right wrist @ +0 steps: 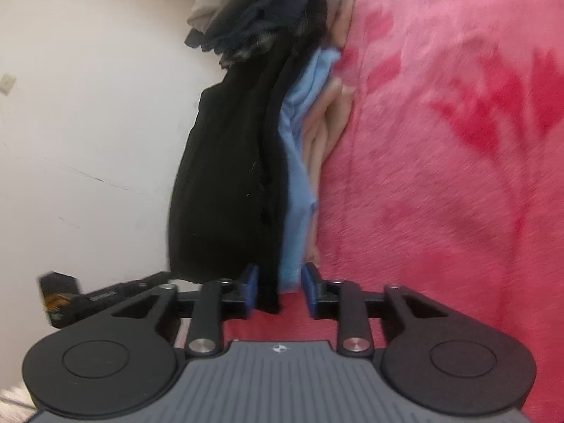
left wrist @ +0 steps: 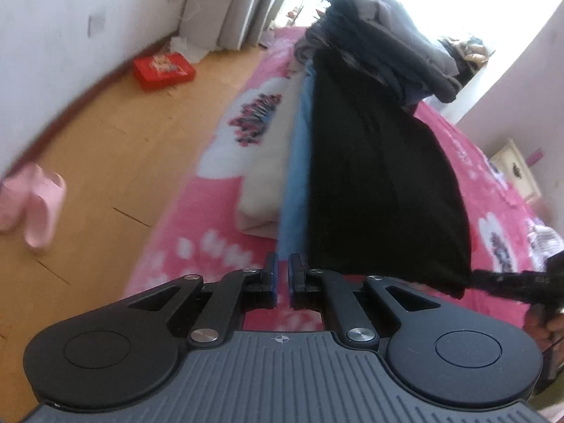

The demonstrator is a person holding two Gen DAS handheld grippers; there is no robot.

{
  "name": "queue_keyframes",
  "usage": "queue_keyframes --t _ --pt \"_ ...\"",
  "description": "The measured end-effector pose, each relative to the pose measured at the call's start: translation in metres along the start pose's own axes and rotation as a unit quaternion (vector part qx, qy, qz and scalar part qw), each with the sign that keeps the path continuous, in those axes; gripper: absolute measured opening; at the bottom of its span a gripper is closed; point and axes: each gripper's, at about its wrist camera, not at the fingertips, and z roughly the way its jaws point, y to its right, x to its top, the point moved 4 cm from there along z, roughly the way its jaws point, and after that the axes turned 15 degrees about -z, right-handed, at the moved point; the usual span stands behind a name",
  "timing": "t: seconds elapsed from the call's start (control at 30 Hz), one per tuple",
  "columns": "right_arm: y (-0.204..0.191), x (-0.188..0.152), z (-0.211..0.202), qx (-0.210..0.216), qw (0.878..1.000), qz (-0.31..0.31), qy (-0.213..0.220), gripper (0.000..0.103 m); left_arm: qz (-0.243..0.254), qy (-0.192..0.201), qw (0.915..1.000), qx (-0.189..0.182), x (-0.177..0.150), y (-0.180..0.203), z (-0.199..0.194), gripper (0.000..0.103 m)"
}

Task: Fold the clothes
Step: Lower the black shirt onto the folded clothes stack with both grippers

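A folded black garment (left wrist: 380,183) lies on a light blue one (left wrist: 299,162) and a cream one (left wrist: 268,183), stacked on the pink bedspread (left wrist: 211,246). My left gripper (left wrist: 281,278) sits at the near end of the blue layer. Its pads are almost together, and I see no cloth clearly pinched between them. In the right wrist view my right gripper (right wrist: 280,287) stands open around the near edge of the stack. The black garment (right wrist: 225,183) and the blue one (right wrist: 299,176) hang between the pads, which do not press on them.
A heap of dark and grey clothes (left wrist: 394,42) sits at the far end of the stack. On the wooden floor to the left are a red box (left wrist: 164,70) and pink slippers (left wrist: 35,208). A cream bedside cabinet (left wrist: 518,169) stands at the right.
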Motion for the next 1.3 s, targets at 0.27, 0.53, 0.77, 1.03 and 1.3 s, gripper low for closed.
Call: queue_keyframes --t 0.27,0.53,0.77,1.03,1.3 --pt "-0.047 0.039 -0.030 -0.044 0.983 -0.129 0.121 0.029 0.023 0.061 0.9972 -0.036 0.044 0.046 -0.007 0.019" --pt "-0.067 0.066 0.019 -0.041 0.971 -0.162 0.174 0.026 0.060 0.031 0.9964 -0.051 0.060 0.114 0.082 0.023" --pt "0.011 0.064 0.030 -0.095 0.981 -0.088 0.144 0.024 -0.064 0.075 0.9951 -0.012 0.093 0.066 0.079 0.024" --pt "-0.018 0.109 0.041 -0.027 0.973 -0.131 0.189 0.023 -0.026 0.078 0.9952 -0.052 0.127 0.122 0.102 0.032" --pt "0.074 0.126 0.058 -0.085 0.980 0.013 0.179 0.017 -0.062 0.066 0.9956 0.025 0.154 0.101 0.155 0.032"
